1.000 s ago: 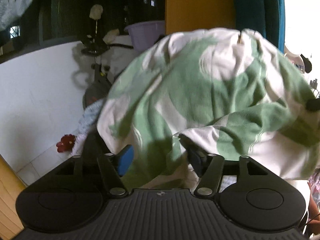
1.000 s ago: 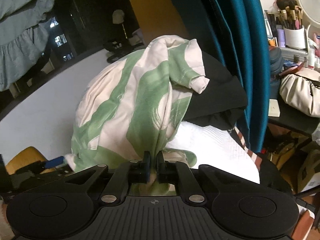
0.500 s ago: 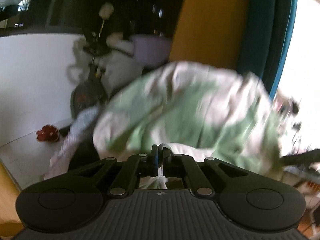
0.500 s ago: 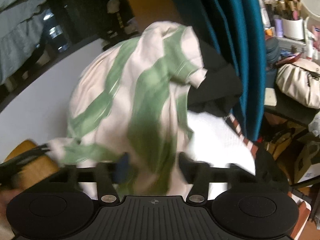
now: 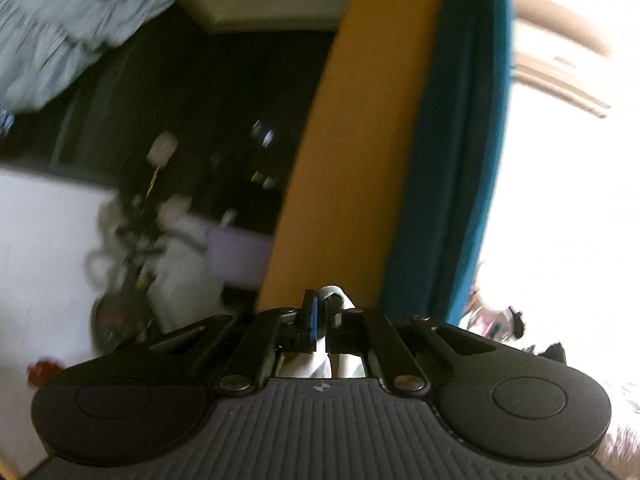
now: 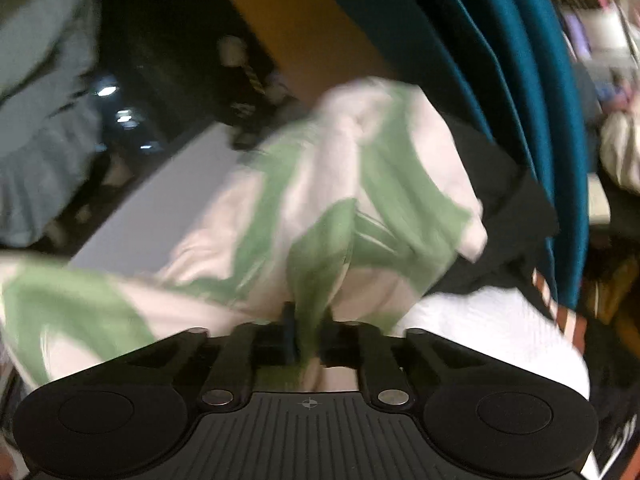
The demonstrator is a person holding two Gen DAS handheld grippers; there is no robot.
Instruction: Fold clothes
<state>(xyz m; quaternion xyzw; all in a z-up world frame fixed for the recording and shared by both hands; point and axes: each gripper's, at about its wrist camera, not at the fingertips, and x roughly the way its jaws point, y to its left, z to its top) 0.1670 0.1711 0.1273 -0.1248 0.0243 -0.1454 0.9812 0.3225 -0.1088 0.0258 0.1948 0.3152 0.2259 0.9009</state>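
- My left gripper (image 5: 320, 312) stands with its jaws drawn narrow on a small fold of pale cloth; only a nub of fabric shows above the fingertips, and a strip runs down between the linkages.
- My right gripper (image 6: 308, 328) is likewise pinched tight, on a green band of the green-and-white garment (image 6: 340, 200).
- The garment hangs bunched and blurred ahead of the right gripper, spreading leftward toward the frame edge, over a white cloth (image 6: 492, 320) and a black garment (image 6: 508, 208).
- Judgement: two separate pinch points suggest I am holding it up to spread or align it; the pictures do not settle which stage of folding this is.
- Beyond: a teal curtain (image 5: 452, 140), an orange panel (image 5: 340, 160), a lilac basin (image 5: 236, 256), a grey frilled garment (image 5: 60, 20) hanging above.
- Writing: none legible; only a small crosshair mark (image 5: 320, 388) on the gripper body.
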